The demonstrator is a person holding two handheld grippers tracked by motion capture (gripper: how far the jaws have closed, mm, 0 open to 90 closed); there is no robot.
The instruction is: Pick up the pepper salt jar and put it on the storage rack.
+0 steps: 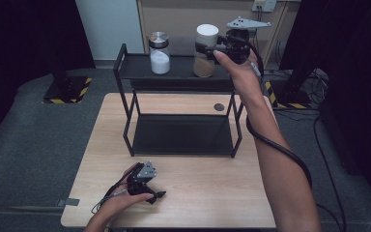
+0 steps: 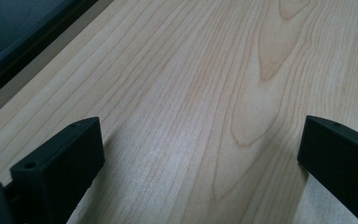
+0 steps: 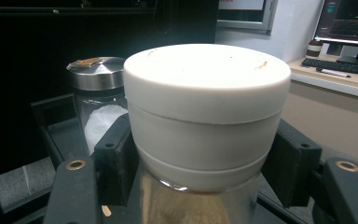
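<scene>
A glass jar with a white lid (image 1: 206, 50) and brown contents stands on the top shelf of a black rack (image 1: 137, 67). My right gripper (image 1: 207, 48) is shut on the jar just below its lid (image 3: 206, 88), one black pad at each side. To its left stands a second jar (image 1: 160, 53) with a silver lid (image 3: 96, 71) and white contents. My left gripper (image 1: 157, 195) rests low on the wooden table (image 1: 207, 188) near the front edge, open; its jaws stand wide apart over bare wood (image 2: 200, 116).
The rack's lower shelf (image 1: 183, 134) is a dark tray on the table. A small dark round mark (image 1: 219, 107) lies on the table behind the rack. Cables trail from both grippers. Grey carpet surrounds the table, with stands at the far left and right.
</scene>
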